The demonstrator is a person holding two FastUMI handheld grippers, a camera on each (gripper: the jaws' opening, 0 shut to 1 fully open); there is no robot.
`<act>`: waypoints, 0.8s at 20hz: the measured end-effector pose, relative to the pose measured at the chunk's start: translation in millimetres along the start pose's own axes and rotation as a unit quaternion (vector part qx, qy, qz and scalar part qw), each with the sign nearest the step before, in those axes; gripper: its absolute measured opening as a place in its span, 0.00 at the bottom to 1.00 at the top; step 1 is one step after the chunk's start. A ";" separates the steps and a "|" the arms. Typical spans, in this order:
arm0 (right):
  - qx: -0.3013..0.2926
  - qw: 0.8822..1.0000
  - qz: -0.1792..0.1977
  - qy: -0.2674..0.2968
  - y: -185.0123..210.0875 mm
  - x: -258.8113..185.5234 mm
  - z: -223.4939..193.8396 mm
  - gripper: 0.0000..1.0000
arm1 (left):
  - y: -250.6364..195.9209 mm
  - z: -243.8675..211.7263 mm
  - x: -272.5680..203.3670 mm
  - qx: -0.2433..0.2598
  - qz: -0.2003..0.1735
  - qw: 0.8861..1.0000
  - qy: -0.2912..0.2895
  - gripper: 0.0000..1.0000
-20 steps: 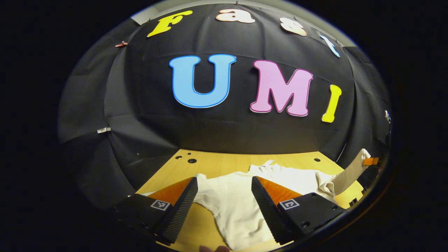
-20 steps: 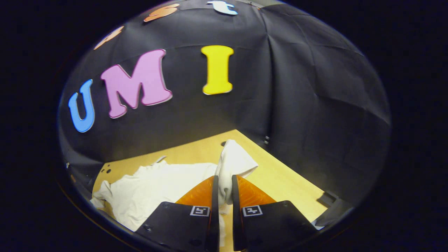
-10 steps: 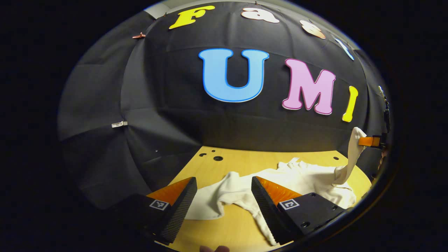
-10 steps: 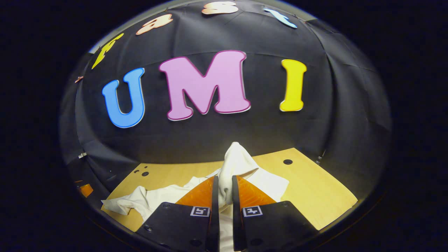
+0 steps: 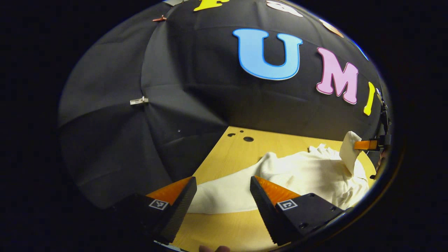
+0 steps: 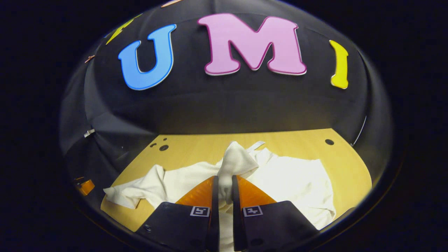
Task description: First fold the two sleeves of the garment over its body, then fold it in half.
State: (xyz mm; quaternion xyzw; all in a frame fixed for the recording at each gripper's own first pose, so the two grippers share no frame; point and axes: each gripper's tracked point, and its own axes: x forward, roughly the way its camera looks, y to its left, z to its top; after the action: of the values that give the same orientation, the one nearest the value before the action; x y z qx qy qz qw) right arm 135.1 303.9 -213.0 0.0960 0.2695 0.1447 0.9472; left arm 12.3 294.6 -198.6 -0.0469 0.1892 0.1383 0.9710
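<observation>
left gripper (image 5: 223,190): wedge-shaped fingers, ridged inner faces, black bodies | square markers and screws seen behind fingers | right gripper (image 6: 224,189): likewise marked

Item count: one cream-white cloth garment (image 6: 287,178); one light wooden tabletop (image 5: 224,154); two two-finger grippers (image 5: 223,185) (image 6: 224,189).

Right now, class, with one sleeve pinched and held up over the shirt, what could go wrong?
1. The right tongs grip just a bunched bit of sleeve; it may land crumpled.
2. The other sleeve lies twisted near the table edge, so it may fold crooked.
3. The left tongs are open above the shirt, pinning nothing, so it may drag.
</observation>
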 end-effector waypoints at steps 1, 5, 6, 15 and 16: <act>0.001 1.000 0.007 0.015 6.9 8.4 -11.4 0.20 | 6.0 -9.2 3.7 -0.004 0.002 1.000 0.009 0.96; 0.010 0.997 0.029 0.077 32.5 26.0 -52.8 0.25 | 29.8 -45.2 20.5 -0.015 0.014 0.999 0.049 0.96; 0.016 0.995 0.045 0.087 42.7 26.0 -58.8 0.27 | 35.7 -52.6 23.4 -0.019 0.020 0.998 0.059 0.96; -0.004 0.990 0.094 0.107 71.4 -6.3 -77.9 0.56 | 59.9 -95.9 55.5 -0.022 0.058 0.992 0.112 0.97; -0.008 0.990 0.088 0.105 64.2 -14.1 -77.7 0.56 | 60.7 -99.0 59.9 -0.021 0.060 0.991 0.120 0.96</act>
State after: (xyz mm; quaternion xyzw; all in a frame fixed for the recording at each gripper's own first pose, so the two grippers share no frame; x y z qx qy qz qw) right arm 67.6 367.8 -254.5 0.0956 0.3569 0.2393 0.8979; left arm 13.1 353.5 -315.2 -0.0724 0.3038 0.1941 0.9299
